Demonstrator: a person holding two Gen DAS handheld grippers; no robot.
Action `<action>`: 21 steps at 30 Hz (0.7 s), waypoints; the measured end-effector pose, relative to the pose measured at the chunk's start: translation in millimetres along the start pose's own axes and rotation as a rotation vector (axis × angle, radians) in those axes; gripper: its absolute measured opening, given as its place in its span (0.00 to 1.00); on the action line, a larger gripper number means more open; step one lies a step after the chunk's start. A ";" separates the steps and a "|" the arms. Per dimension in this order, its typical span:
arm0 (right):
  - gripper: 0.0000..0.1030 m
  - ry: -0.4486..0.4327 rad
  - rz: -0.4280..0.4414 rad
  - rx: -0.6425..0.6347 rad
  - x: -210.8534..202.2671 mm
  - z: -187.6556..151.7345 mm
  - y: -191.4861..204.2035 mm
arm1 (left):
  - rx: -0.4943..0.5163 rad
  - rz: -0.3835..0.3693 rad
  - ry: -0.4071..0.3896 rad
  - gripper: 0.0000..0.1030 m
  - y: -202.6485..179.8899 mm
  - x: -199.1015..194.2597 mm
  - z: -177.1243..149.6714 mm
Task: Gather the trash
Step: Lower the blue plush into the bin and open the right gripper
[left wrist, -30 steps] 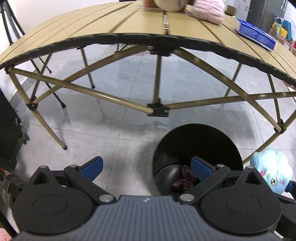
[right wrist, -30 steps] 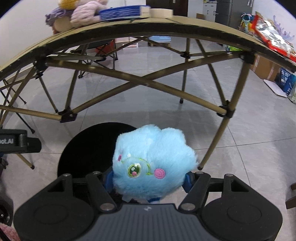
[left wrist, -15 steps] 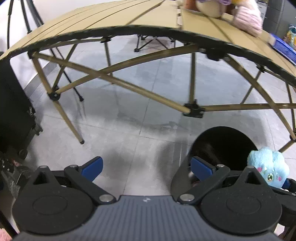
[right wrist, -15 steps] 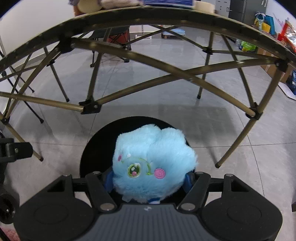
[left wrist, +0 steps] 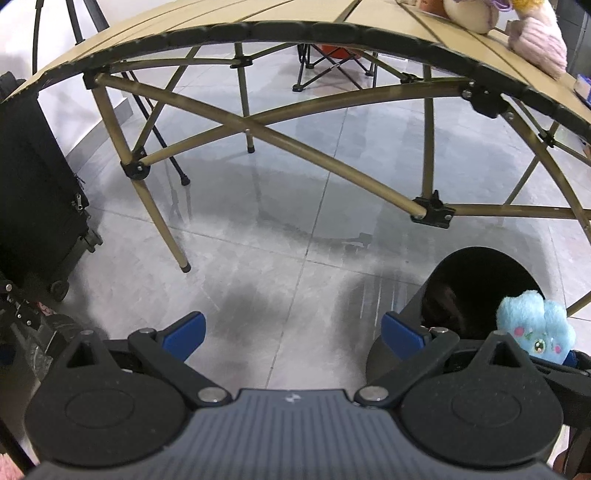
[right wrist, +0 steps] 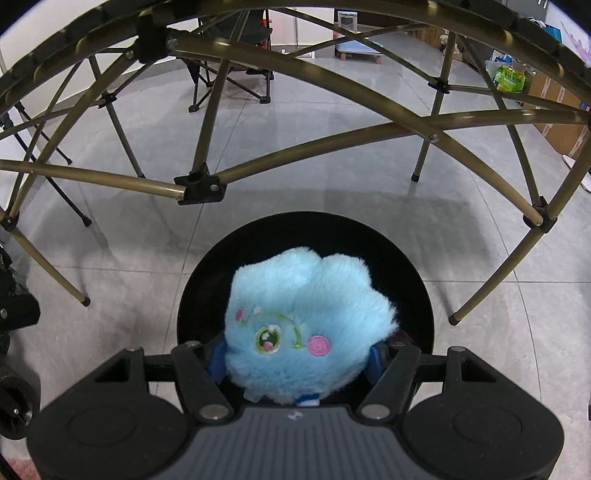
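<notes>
A fluffy light-blue plush toy (right wrist: 306, 325) with an embroidered eye and pink cheek sits between the blue pads of my right gripper (right wrist: 297, 356), which is shut on it. It hangs right over the mouth of a round black bin (right wrist: 413, 266) standing on the grey tiled floor. From the left wrist view the same bin (left wrist: 476, 280) and plush toy (left wrist: 535, 328) show at the lower right. My left gripper (left wrist: 291, 330) stands open over bare floor to the left of the bin, holding nothing.
A folding table (left wrist: 207, 29) with a tan slatted top and crossed bronze legs (right wrist: 295, 147) arches over the scene. Plush toys (left wrist: 535, 48) lie on its top. A black wheeled case (left wrist: 33, 192) stands at the left. A folding chair (right wrist: 236, 48) sits beyond the table.
Both grippers have shifted sideways; the bin has slid to the right in the left view and come to the centre under the plush toy in the right view. Grips unchanged.
</notes>
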State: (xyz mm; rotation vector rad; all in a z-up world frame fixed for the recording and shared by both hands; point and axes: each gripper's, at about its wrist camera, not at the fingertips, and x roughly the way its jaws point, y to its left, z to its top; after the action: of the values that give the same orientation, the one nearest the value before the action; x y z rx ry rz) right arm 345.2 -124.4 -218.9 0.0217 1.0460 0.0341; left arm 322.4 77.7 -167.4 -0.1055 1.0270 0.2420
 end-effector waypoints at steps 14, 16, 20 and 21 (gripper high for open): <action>1.00 0.016 -0.010 0.053 6.2 4.2 -12.4 | 0.004 0.008 0.008 1.00 3.9 4.1 -1.0; 1.00 0.021 -0.006 0.057 6.5 3.1 -13.0 | 0.004 0.007 0.008 1.00 4.0 4.0 -1.0; 1.00 0.019 -0.008 0.056 5.4 3.3 -12.2 | 0.006 0.006 0.005 1.00 4.0 3.6 -1.0; 1.00 0.017 -0.007 0.057 4.6 3.3 -12.3 | 0.006 0.005 0.004 1.00 4.0 3.5 -1.1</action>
State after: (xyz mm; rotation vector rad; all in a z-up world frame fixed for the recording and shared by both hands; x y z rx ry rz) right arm 350.6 -136.5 -221.6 0.0690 1.0637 -0.0018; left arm 322.1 81.9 -170.8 -0.0977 1.0324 0.2437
